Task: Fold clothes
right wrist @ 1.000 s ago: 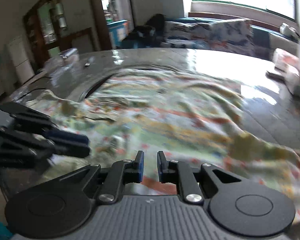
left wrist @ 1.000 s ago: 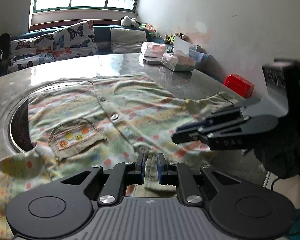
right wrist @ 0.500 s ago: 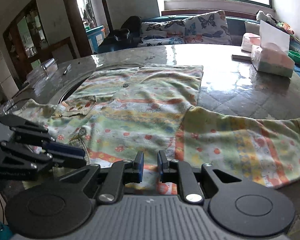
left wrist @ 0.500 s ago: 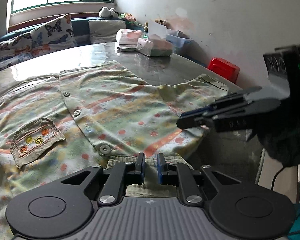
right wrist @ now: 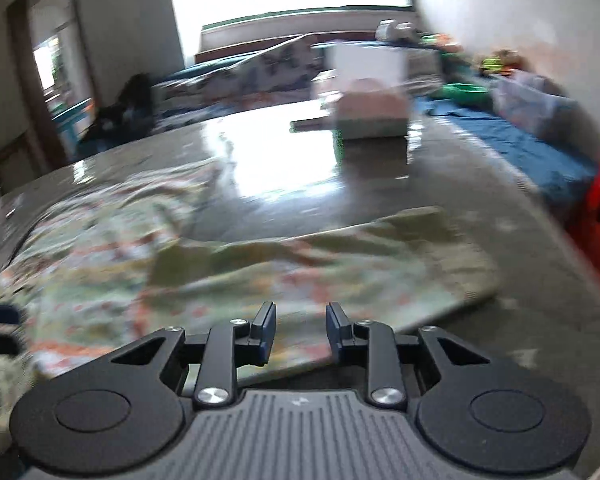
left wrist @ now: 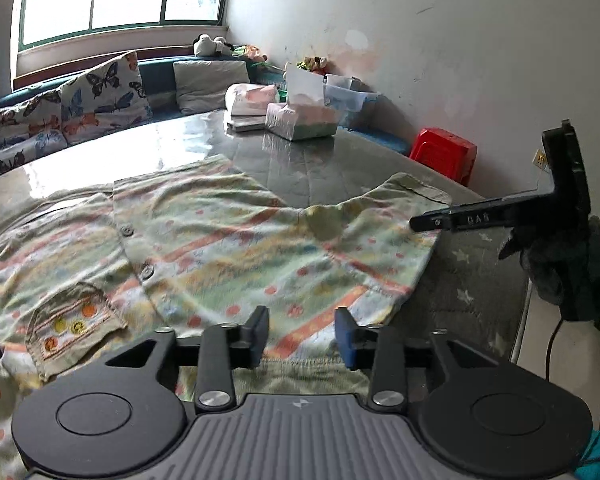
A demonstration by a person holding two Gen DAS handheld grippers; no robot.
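Note:
A pale green patterned button shirt (left wrist: 220, 240) with a chest pocket (left wrist: 72, 324) lies spread flat on the dark round table (left wrist: 320, 160). My left gripper (left wrist: 302, 334) is open and empty, just above the shirt's near edge. My right gripper (right wrist: 301, 330) is open and empty over the shirt's right sleeve (right wrist: 340, 264); it also shows in the left wrist view (left wrist: 416, 225) above the sleeve (left wrist: 380, 232), seen edge-on. The right wrist view is blurred by motion.
A tissue box (left wrist: 300, 118) and a plastic-wrapped pack (left wrist: 252, 98) stand at the table's far side. A red stool (left wrist: 444, 152) stands beyond the right edge. A bench with butterfly cushions (left wrist: 80, 104) runs under the window.
Both grippers have opened; they were shut at the shirt's near edge before. The right gripper has swung right, over the sleeve. The shirt now lies flat on the table.

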